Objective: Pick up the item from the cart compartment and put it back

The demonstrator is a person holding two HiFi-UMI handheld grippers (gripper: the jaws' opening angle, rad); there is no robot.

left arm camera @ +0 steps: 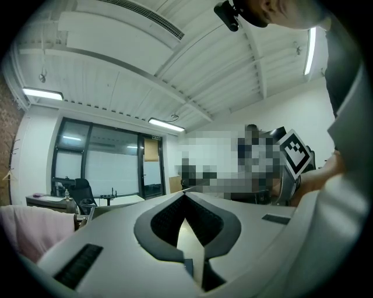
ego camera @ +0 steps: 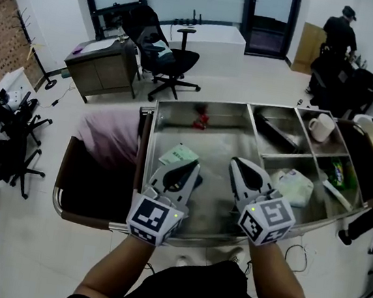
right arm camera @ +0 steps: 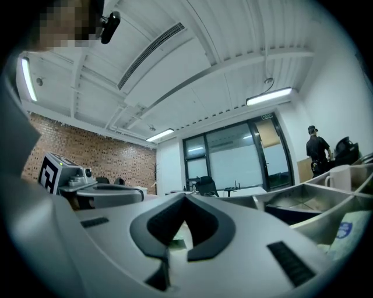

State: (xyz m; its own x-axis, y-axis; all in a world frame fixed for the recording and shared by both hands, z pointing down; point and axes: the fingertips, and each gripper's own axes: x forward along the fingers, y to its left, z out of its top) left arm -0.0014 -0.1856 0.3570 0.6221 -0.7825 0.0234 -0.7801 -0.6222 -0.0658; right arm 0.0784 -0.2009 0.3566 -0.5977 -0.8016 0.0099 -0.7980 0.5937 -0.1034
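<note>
Both tongs closed and empty: we hold left tongs point(ego camera: 191, 170) and right tongs point(ego camera: 238, 164) over the cart's point(ego camera: 148, 154) big compartment. Green-and-white packet point(ego camera: 180, 155) lies flat on its floor, just beside the left tips. Small red item point(ego camera: 201, 119) near far wall.

Left claw point(ego camera: 187, 170) and right claw point(ego camera: 240, 166) side by side, jaws together, empty.

Shiny metal cart point(ego camera: 176, 126), glossy white mug point(ego camera: 321, 126), soft pink cloth point(ego camera: 109, 137)

Silver cart point(ego camera: 200, 103) is noted. Inside it: white mug point(ego camera: 321, 126), pale green packet point(ego camera: 179, 155), red item point(ego camera: 201, 119). Left of it: pink cloth point(ego camera: 109, 137).
</note>
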